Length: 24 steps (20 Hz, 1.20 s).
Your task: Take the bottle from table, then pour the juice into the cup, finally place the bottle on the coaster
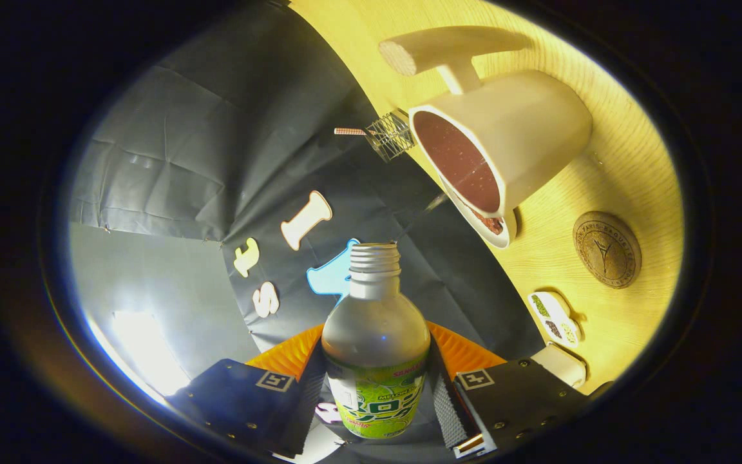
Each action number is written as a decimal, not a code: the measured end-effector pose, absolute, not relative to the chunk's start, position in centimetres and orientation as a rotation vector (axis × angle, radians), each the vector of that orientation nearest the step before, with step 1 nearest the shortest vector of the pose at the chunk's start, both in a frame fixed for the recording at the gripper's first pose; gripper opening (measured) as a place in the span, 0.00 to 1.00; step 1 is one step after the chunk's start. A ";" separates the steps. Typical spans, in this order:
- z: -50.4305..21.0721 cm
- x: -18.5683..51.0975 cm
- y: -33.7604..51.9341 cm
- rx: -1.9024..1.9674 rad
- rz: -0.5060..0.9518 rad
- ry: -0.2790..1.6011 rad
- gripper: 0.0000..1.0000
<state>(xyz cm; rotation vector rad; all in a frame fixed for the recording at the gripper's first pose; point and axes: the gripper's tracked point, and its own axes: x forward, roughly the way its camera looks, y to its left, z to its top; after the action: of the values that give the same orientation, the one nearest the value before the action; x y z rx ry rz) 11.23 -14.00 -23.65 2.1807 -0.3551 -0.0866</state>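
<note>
The bottle (pixel 375 348) sits between the two fingers of the claw (pixel 376 399), which press against its green-labelled body from both sides, so the claw is clamped on it. Its long axis runs straight ahead along the fingers, with the uncapped threaded neck pointing away from the camera toward the cup (pixel 500 145). A thin stream of liquid (pixel 422 216) leaves the mouth and reaches toward the cup's rim. The cup is white with a long handle, its inside filled with dark reddish juice, and it stands on a small saucer (pixel 496 229) on the wooden tabletop (pixel 628 161). The round cork coaster (pixel 606 250) lies on the tabletop beside the cup, apart from it. A small wire basket (pixel 391 135) stands just beyond the cup.
</note>
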 end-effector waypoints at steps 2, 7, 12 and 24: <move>-23.7 11.3 -14.1 2.176 -0.092 -0.355 0.76; -24.0 11.5 -13.9 2.159 -0.080 -0.340 0.77; -25.0 11.5 -14.6 2.155 -0.105 -0.342 0.77; -25.4 11.5 -15.2 2.146 -0.109 -0.353 0.77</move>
<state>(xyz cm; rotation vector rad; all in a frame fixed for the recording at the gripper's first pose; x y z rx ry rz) 11.51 -15.18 -25.36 2.1461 -0.3528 -0.1094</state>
